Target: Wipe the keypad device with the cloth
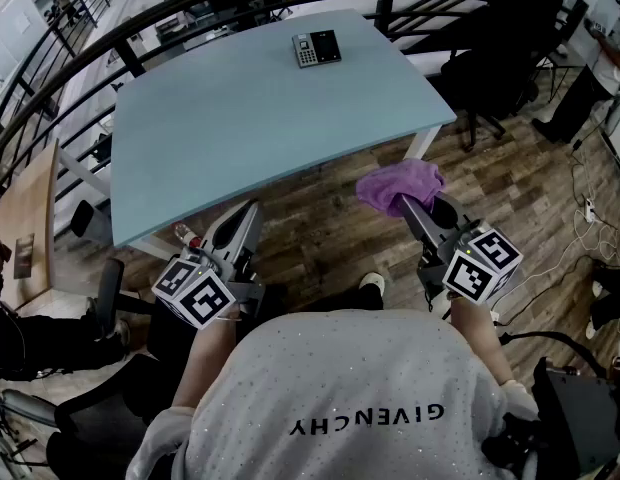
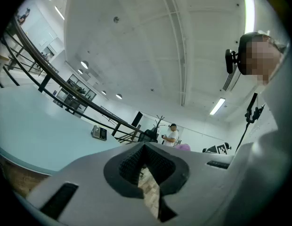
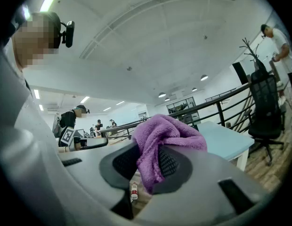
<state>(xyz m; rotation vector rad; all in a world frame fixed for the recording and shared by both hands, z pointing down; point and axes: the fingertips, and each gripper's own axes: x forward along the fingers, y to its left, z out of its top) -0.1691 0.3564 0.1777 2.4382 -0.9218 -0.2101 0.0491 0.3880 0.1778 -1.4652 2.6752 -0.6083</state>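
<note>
Right claw [image 1: 408, 208] gripping cloth [image 1: 398, 182], keypad device [image 1: 317, 48] crosswise, keys leftward

Wears a grey speckled T-shirt [image 1: 355, 368] with black lettering [image 1: 368, 421], low in the frame. Shows grey left gripper [image 1: 248, 213] and right gripper [image 1: 410, 211], each bearing a black-and-white marker cube [image 1: 193, 290].

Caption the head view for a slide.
Right tongs hold a purple cloth short of the pale blue table; grey keypad device near its far edge.

1 keypad device [image 1: 317, 48], 1 purple cloth [image 1: 400, 185], 1 table [image 1: 250, 118], 2 grippers: left gripper [image 1: 248, 216], right gripper [image 1: 408, 208].
</note>
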